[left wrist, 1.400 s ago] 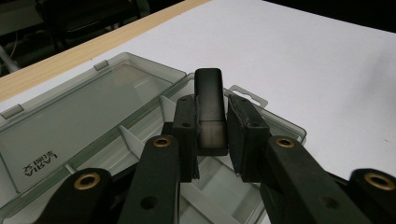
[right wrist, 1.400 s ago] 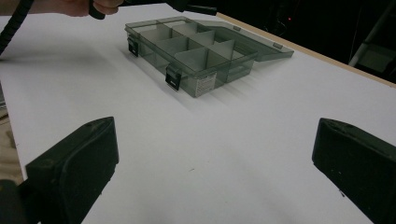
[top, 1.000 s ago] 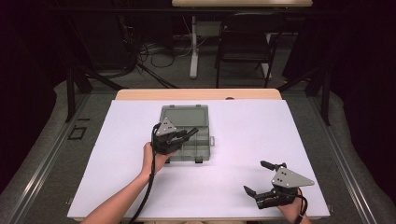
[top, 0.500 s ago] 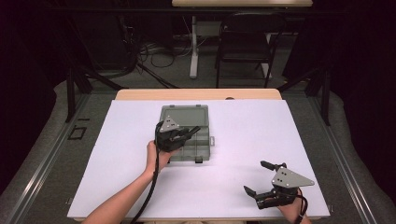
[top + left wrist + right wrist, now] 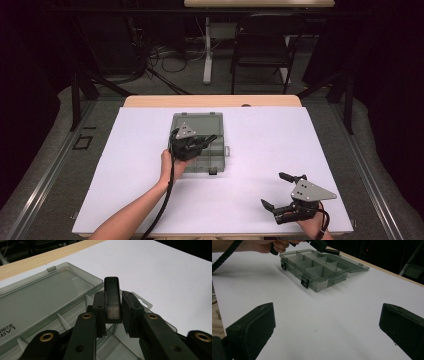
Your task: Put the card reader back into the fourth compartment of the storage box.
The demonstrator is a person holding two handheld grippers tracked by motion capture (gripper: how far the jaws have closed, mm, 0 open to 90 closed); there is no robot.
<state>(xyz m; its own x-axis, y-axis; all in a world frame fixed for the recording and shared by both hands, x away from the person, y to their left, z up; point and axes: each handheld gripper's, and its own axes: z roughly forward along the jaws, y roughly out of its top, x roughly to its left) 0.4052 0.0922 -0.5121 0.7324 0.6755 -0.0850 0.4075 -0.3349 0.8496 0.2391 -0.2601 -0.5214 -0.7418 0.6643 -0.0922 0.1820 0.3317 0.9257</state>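
A smoky clear compartment box (image 5: 199,121) lies open in the middle of the white table, its lid (image 5: 50,295) folded flat at the far side. My left gripper (image 5: 211,138) hovers over the box's compartments, shut on a small black block (image 5: 112,298) that stands up between the pads (image 5: 132,310). The dividers (image 5: 317,267) of the tray look bare from the right gripper view. My right gripper (image 5: 274,190) rests near the table's front right corner, its jaws wide open with nothing between them (image 5: 327,330).
The white sheet (image 5: 260,145) covers the table, with a wooden strip (image 5: 210,101) at the far edge. The box's two black latches (image 5: 305,281) face the right gripper. A chair (image 5: 260,50) and cables stand on the floor beyond the table.
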